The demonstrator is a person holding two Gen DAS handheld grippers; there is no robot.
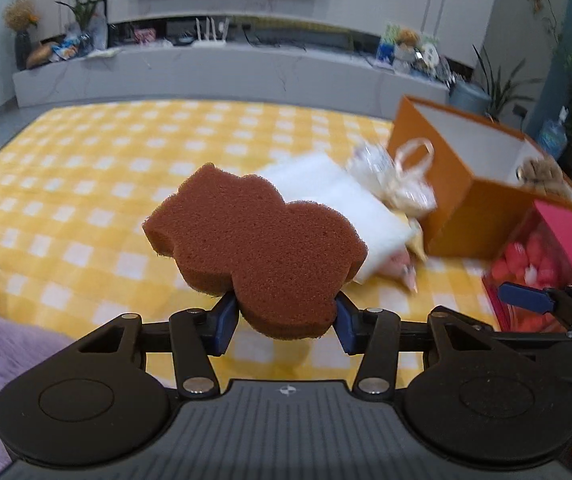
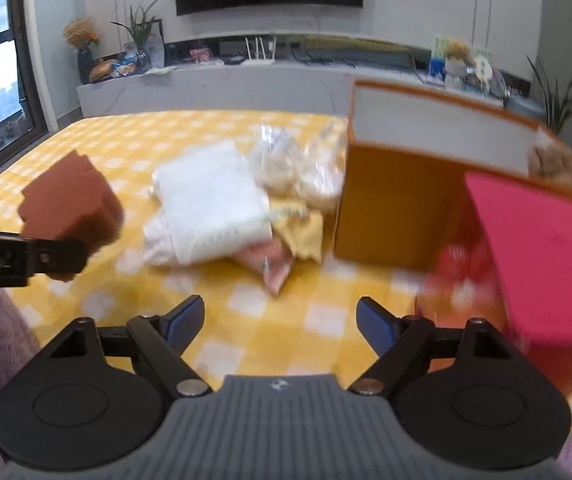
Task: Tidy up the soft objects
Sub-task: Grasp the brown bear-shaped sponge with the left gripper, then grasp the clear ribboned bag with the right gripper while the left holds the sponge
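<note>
A brown foam sponge (image 1: pixel 254 240) with a lobed outline is held up above the yellow checked tablecloth (image 1: pixel 86 184). My left gripper (image 1: pixel 286 316) is shut on its near end, with a blue pad pressing each side. In the right wrist view the same sponge (image 2: pixel 74 204) hangs at the left. My right gripper (image 2: pixel 280 316) is open over the cloth with nothing between its fingers. Beyond it lies a pile of soft things: a folded white cloth (image 2: pixel 214 204), a yellow cloth (image 2: pixel 302 232), a pink cloth (image 2: pixel 274 264) and crinkly clear bags (image 2: pixel 286 156).
An open orange box (image 1: pixel 466 208) stands at the right with a tan plush toy (image 1: pixel 542 174) in it. In front of it is a pink box (image 1: pixel 566 248) with pink and red soft balls. A purple fuzzy surface (image 1: pixel 2 360) lies at the near left.
</note>
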